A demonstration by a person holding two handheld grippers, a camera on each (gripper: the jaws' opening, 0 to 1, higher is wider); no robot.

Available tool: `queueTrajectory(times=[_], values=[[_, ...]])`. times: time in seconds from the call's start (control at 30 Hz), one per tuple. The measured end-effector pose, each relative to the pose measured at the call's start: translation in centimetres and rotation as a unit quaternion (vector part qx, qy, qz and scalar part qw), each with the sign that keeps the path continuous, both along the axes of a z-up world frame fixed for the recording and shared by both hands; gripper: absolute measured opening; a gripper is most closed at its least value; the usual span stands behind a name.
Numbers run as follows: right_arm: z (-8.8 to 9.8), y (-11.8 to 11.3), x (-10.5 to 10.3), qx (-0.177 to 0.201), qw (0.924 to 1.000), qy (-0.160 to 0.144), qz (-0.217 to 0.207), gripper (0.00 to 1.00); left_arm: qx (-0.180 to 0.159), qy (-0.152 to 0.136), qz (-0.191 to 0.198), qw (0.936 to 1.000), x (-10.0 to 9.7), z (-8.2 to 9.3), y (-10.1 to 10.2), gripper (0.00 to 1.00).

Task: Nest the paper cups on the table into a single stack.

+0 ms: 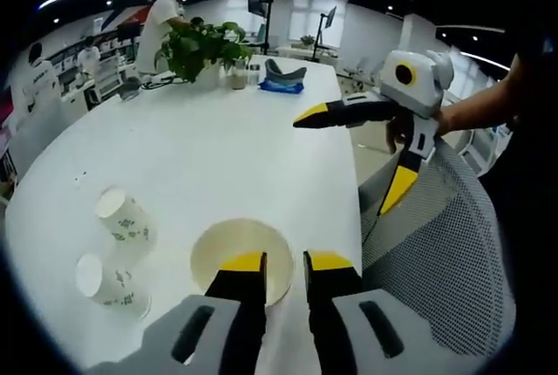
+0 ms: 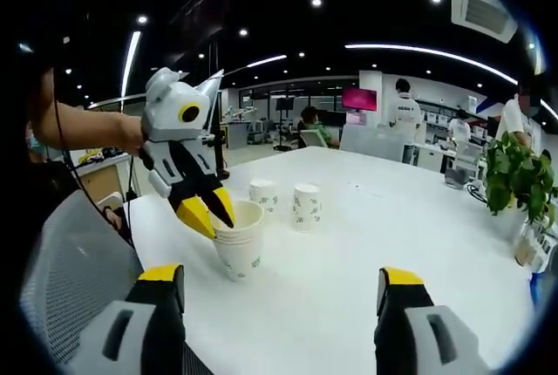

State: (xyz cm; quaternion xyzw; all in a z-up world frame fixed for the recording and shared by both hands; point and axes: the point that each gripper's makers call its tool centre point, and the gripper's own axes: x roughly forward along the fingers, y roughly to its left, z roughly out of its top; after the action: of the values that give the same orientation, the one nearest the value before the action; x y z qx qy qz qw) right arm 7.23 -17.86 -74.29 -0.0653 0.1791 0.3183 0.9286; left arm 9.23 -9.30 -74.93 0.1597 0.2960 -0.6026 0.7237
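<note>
A nested stack of paper cups [image 1: 228, 251] stands near the white table's [image 1: 218, 148] edge, also seen as cups [image 2: 240, 248] with green print. My left gripper [image 1: 286, 262] straddles the stack's rim, one jaw inside and one outside, closed on it; from the other side this left gripper [image 2: 209, 214] comes down on the rim. Two single cups [image 1: 122, 218] [image 1: 105, 281] stand upright beyond the stack, the same cups [image 2: 262, 194] [image 2: 306, 205] side by side. My right gripper [image 2: 281, 277] is held wide open, off the table with nothing in it, and appears as the right gripper [image 1: 344, 166].
A grey mesh chair back [image 1: 436, 253] stands against the table's edge by the stack. A potted plant [image 1: 205, 48] and small items sit at the table's far end. People stand in the office behind. Bare table lies between the cups and the plant.
</note>
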Motion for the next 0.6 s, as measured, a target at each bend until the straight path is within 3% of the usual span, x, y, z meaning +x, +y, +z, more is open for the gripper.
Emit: queueTrajectory(times=[0.2, 0.6], values=[[-0.1, -0.1, 0.1, 0.001, 1.0000, 0.001, -0.001, 0.93, -0.012, -0.013, 0.011, 0.9998, 0.9, 1.3, 0.5, 0.23], [0.1, 0.1, 0.0, 0.002, 1.0000, 0.001, 0.000, 0.93, -0.036, -0.054, 0.093, 0.9935, 6.5, 2.9, 3.8, 0.33]])
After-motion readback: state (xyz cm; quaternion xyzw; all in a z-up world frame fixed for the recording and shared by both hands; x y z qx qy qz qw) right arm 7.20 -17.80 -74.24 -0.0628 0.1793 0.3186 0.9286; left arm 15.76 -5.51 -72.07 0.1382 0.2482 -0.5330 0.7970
